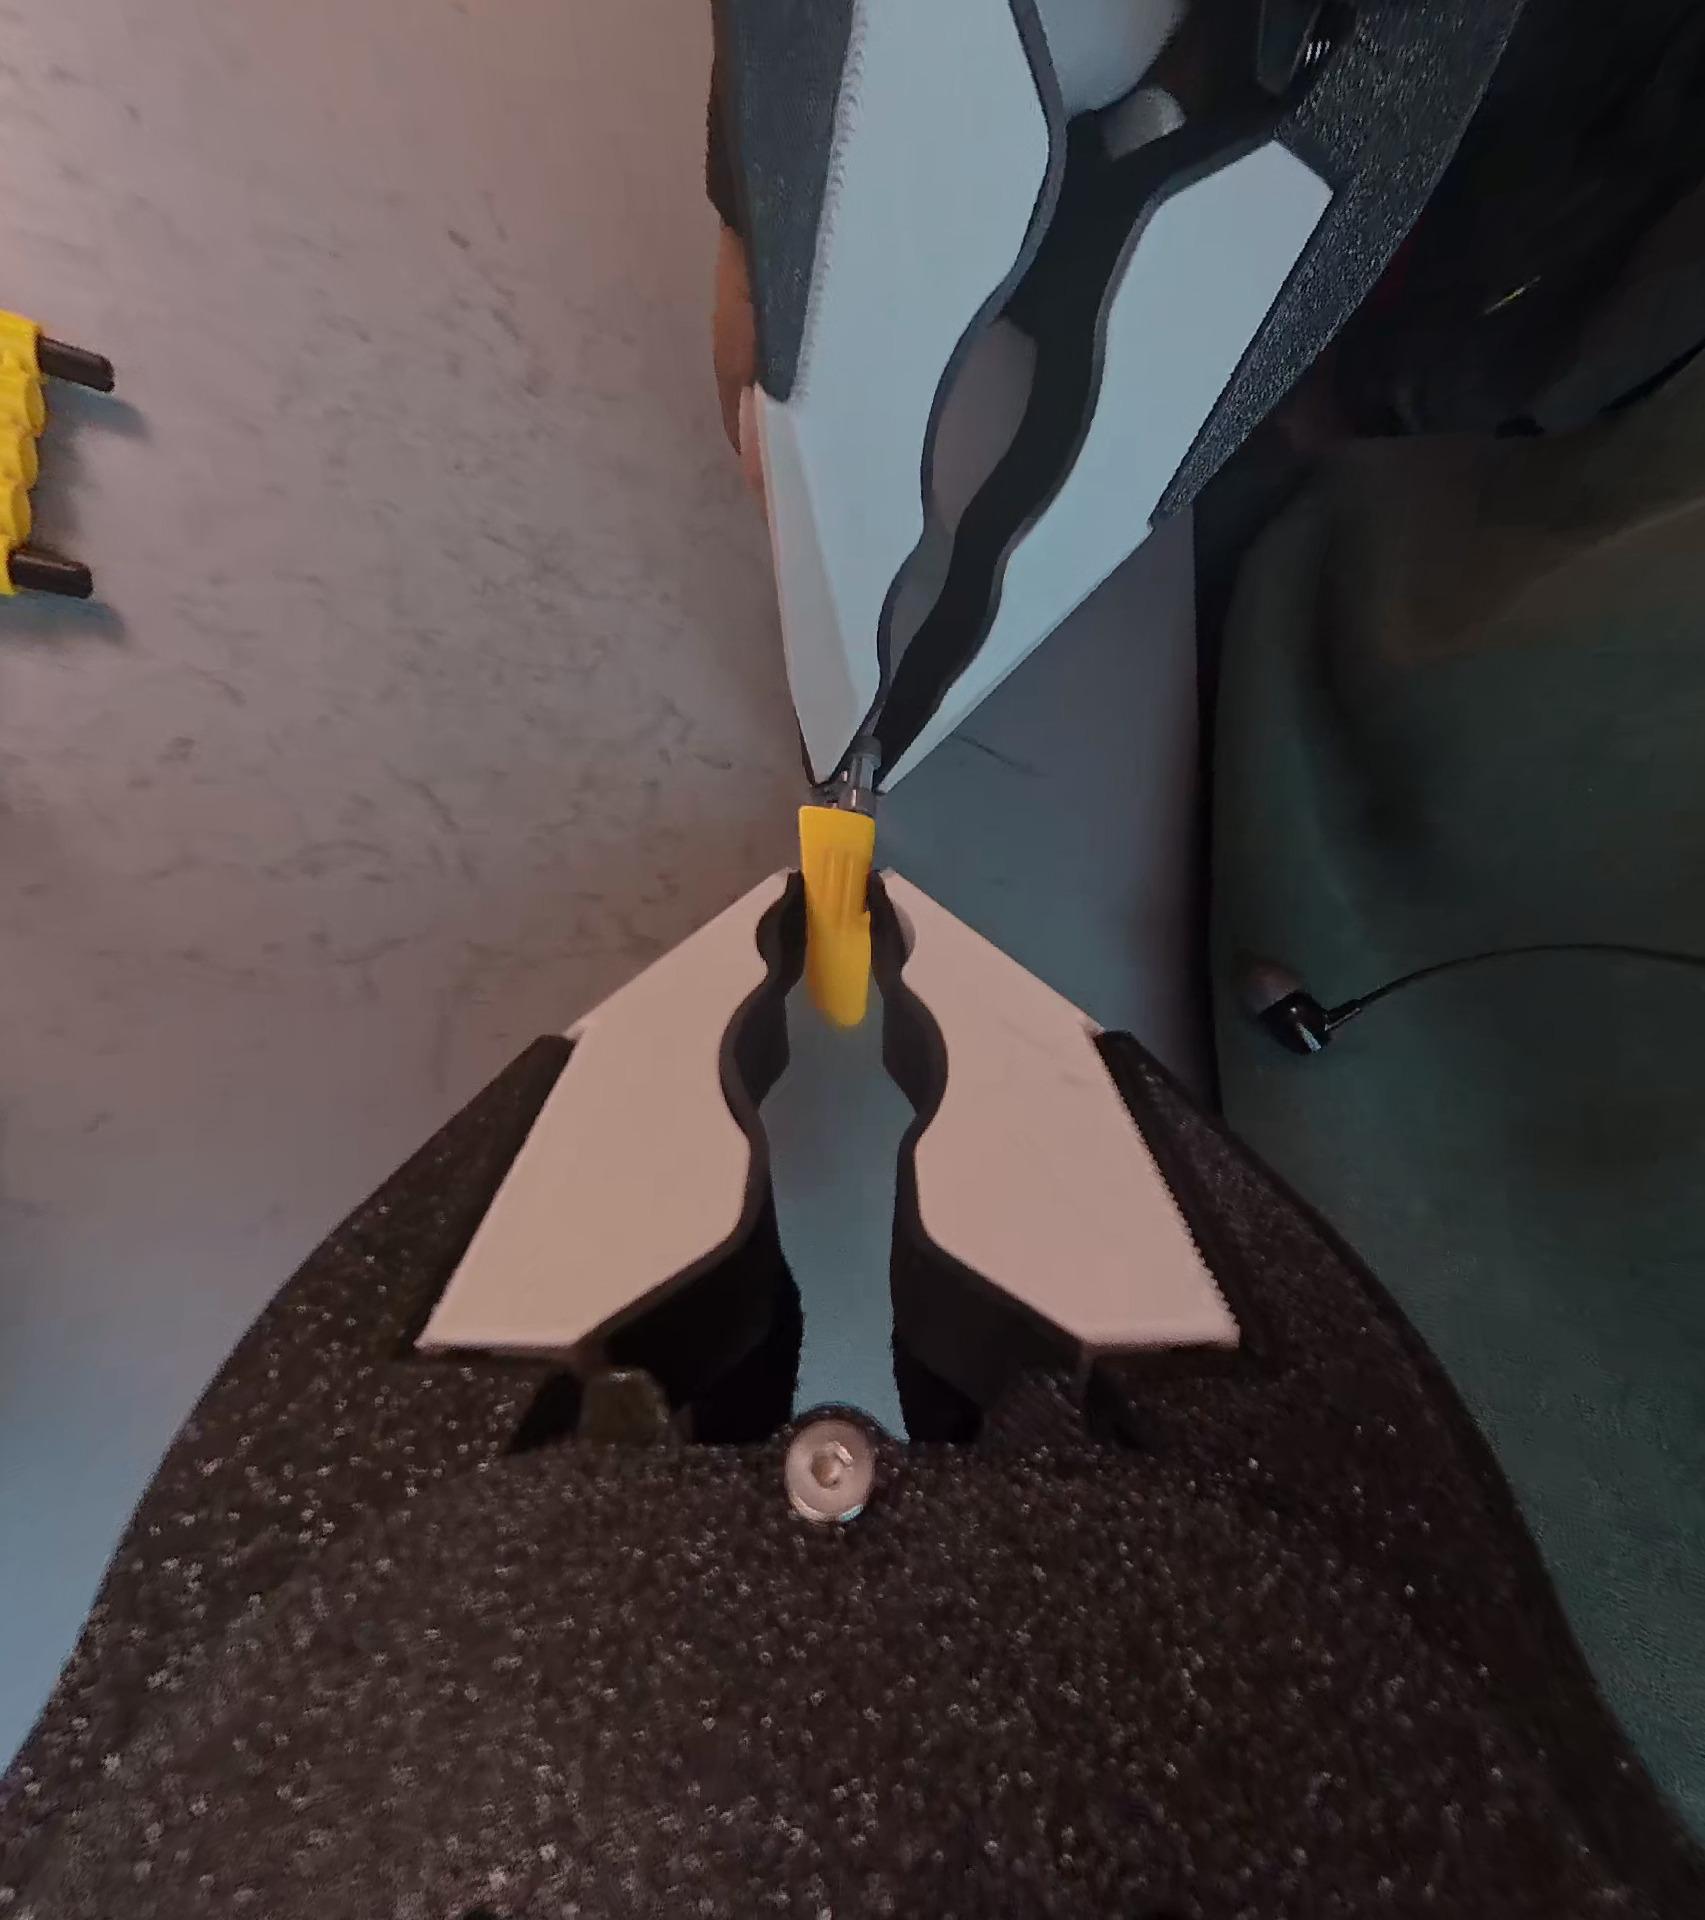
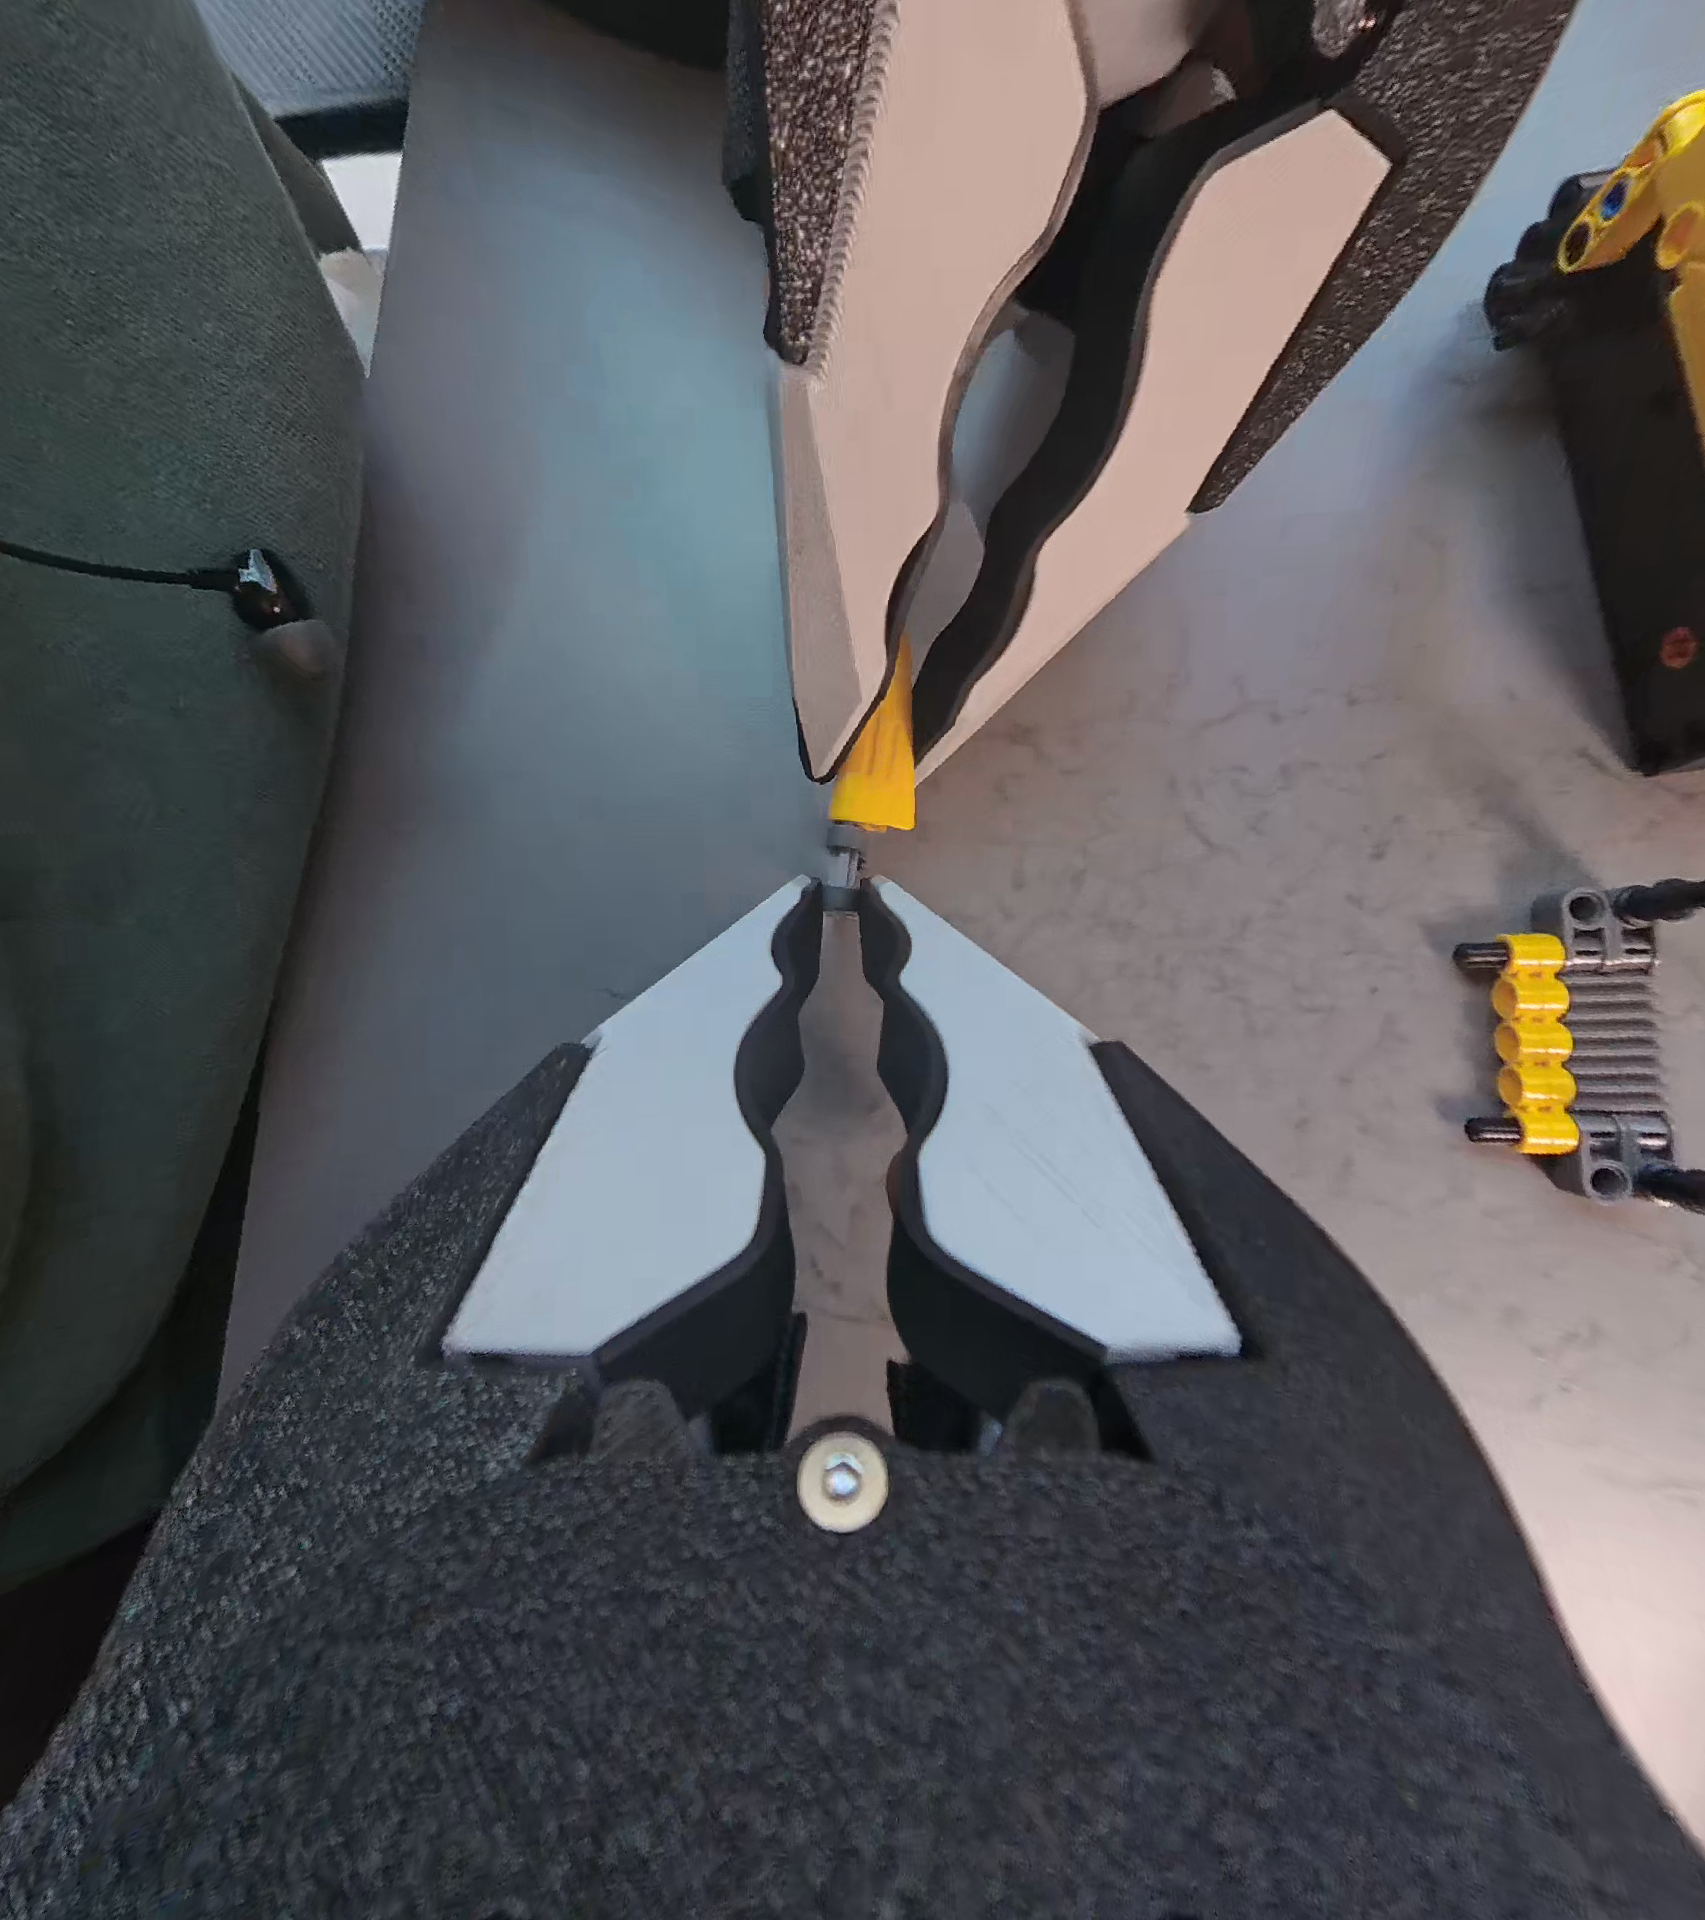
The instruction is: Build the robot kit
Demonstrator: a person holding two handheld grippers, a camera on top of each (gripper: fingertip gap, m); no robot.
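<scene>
While pinched tip to tip above the bench edge, yellow piece clamped in left gripper, its small grey pin, perhaps a connector, clenched by right gripper, yellow-and-grey assembly well apart.

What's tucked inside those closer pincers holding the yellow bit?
The left gripper is shut on a yellow piece; its rear part sits between the black pads. A small grey pin sticks out in front, pinched by the right gripper. Its seating inside is hidden.
</scene>
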